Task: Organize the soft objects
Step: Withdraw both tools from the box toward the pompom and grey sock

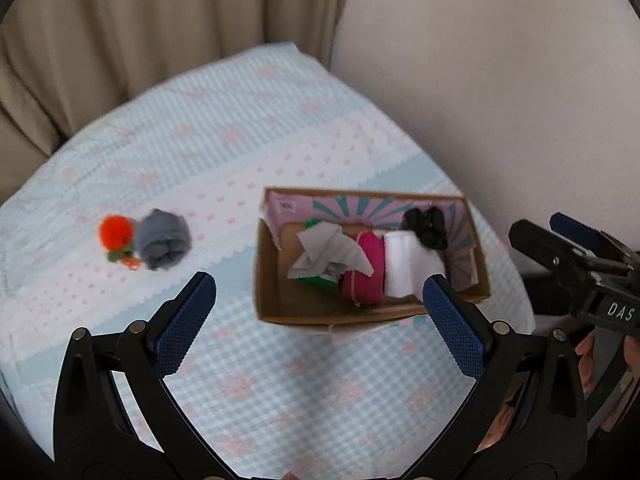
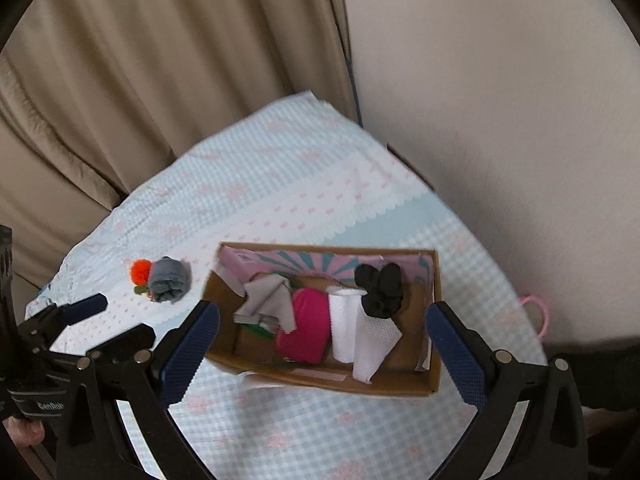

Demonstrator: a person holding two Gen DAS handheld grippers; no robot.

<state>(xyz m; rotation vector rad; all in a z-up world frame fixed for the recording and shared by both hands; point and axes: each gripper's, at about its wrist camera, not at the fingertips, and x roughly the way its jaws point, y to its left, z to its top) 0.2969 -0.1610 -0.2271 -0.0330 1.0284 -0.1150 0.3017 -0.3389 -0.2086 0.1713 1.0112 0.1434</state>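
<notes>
A cardboard box [image 1: 276,316] [image 2: 432,384] sits on the checked tablecloth. It holds a grey cloth [image 1: 332,246] [image 2: 268,300], a pink pouch [image 1: 362,276] [image 2: 306,332], a white cloth roll [image 1: 404,264] [image 2: 348,324] and a black soft item [image 1: 428,226] [image 2: 380,290]. Left of the box lie a rolled grey sock [image 1: 164,244] [image 2: 170,280] and an orange pompom [image 1: 115,232] [image 2: 141,271], touching. My left gripper [image 1: 320,312] [image 2: 116,324] is open and empty above the cloth near the box's front left. My right gripper [image 2: 324,340] [image 1: 560,240] is open and empty above the box.
The tablecloth [image 1: 240,152] [image 2: 280,184] covers a small table with its far edge at beige curtains [image 1: 140,40] [image 2: 160,80]. A plain wall [image 1: 500,80] [image 2: 500,120] is on the right. A pink loop [image 2: 538,312] hangs past the table's right edge.
</notes>
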